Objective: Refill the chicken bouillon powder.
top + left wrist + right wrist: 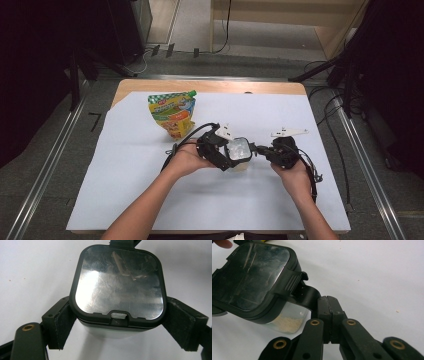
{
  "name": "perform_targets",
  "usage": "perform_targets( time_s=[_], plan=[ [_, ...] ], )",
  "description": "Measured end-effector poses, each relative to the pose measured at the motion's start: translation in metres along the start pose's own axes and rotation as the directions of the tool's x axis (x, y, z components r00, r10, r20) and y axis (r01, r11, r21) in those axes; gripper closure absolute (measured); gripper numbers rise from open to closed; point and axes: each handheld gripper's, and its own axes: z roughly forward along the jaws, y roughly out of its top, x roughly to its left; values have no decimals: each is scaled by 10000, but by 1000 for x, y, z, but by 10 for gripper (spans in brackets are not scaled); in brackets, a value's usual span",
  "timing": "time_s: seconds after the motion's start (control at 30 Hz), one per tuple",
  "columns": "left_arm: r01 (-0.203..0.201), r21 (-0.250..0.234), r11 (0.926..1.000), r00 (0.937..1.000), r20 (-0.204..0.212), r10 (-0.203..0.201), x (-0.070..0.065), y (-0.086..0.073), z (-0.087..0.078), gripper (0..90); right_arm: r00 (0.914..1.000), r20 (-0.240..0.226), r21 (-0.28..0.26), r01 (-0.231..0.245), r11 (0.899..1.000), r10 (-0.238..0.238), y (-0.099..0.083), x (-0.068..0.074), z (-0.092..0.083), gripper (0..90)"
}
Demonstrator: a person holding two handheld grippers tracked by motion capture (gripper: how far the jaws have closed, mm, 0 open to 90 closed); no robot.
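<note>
gripping the sides of a small clear container (117, 330), the left gripper (117, 325) has its two padded jaws pressed against opposite walls just under the black-rimmed lid (118, 287), so it is clamped on the box. in the high view the left gripper (218, 150) sits just left of the container (240, 152), near the middle of the table, with the person's left hand (187, 160) wrapped around its body.

the right gripper (329, 305) has its jaws squeezed fully together, pad against pad, pinching a black latch tab (308, 295) that sticks out from the edge of the lid (252, 275). in the high view the right gripper (259, 150) comes at the container from the right, held in the right hand (295, 175).

the lid has a shiny, reflective panel set in a rounded black frame and it lies closed on the container. through the clear wall below it a layer of pale, grainy stuff (287, 323) shows at the bottom of the container (289, 320).

the container rests on a white sheet (150, 190) that covers most of the wooden table (200, 86). a colourful stand-up pouch (172, 114) with a green cap stands farther back and to the left, well apart from both grippers.
</note>
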Motion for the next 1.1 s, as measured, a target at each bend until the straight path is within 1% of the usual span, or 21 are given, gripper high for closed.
perform_targets(
  time_s=[0.67,0.8,1.0,1.03,1.07,1.1],
  plan=[
    [-69,18,10000,10000,46,69,1,0,-2,169,9999,-120,30,72,10000,-72,0,2,1,900],
    [53,35,10000,9999,101,-53,3,0,-4,168,9999,-118,31,97,9999,-96,0,2,1,900],
    [96,57,9999,9999,123,-96,3,-1,-6,169,9997,-161,59,173,9998,-172,0,4,1,900],
    [212,-12,9998,9996,205,-212,3,0,-6,167,9997,-177,65,171,9998,-170,0,4,1,900],
    [145,-222,9996,9998,133,-142,3,1,-10,168,9998,-139,69,167,9998,-166,0,5,1,900],
    [145,-222,9996,9998,133,-142,3,1,-10,170,9998,-139,69,167,9998,-166,0,5,1,900]
  ],
)
